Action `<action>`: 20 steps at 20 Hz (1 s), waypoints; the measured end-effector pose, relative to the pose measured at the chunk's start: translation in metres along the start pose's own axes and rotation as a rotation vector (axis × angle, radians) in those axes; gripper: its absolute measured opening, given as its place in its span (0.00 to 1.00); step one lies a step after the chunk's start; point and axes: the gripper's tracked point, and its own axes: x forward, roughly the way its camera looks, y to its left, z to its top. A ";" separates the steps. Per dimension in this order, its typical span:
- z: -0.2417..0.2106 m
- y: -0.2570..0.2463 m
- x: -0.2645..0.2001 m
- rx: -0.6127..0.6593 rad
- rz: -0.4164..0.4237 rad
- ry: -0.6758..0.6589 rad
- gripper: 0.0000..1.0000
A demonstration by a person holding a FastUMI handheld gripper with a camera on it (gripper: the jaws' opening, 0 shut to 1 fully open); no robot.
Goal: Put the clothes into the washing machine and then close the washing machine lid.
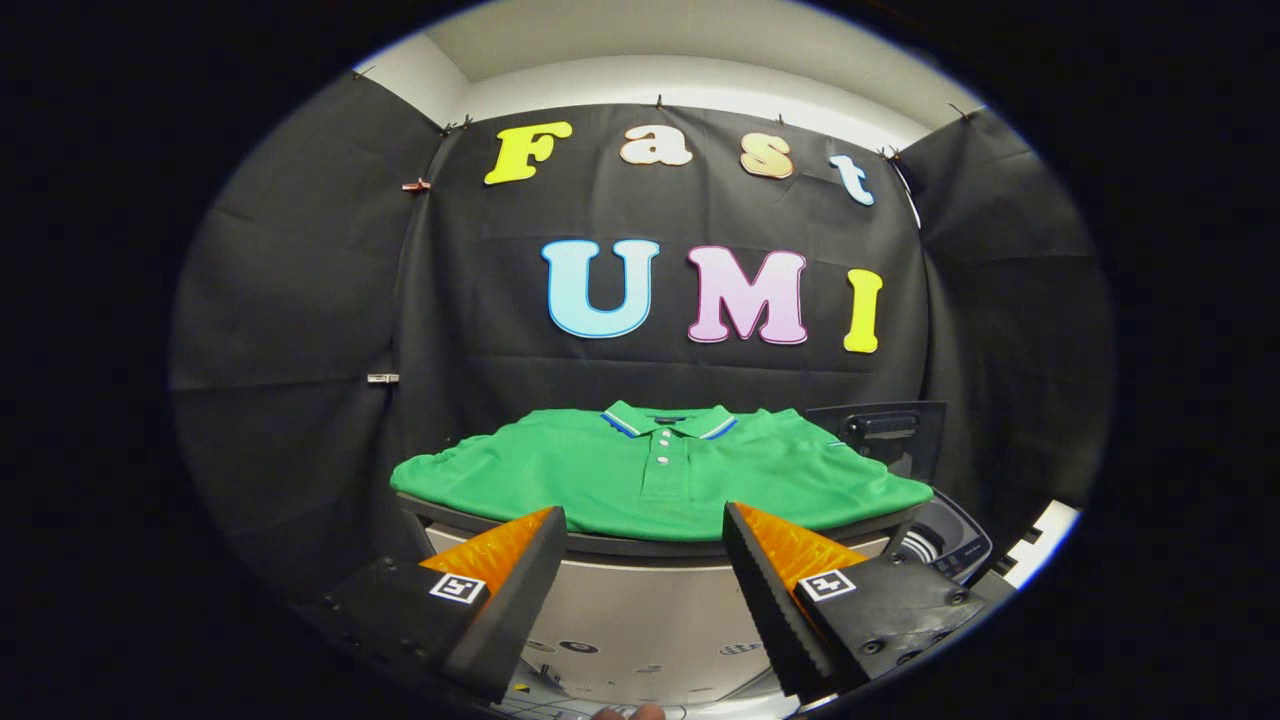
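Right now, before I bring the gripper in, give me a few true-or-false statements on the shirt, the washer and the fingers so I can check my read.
1. The green polo shirt lies spread flat across the top of the washing machine. True.
2. The gripper is shut on the shirt. False: its fingers stand open, short of the shirt's near hem, holding nothing.
3. The shirt's collar points away from the fingers, towards the booth wall. True.
4. The washing machine lid is shut over the drum. False: it stands raised beyond the shirt's right sleeve, with the drum opening showing below it.
5. The shirt is already in the drum. False: it lies on top, outside it.
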 end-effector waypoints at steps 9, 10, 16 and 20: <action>0.035 -0.004 0.033 0.018 -0.005 0.004 0.97; 0.039 -0.005 0.039 0.024 -0.009 0.008 0.97; 0.055 -0.019 0.084 0.040 -0.034 0.055 0.97; 0.057 -0.025 0.118 0.051 -0.040 0.126 0.97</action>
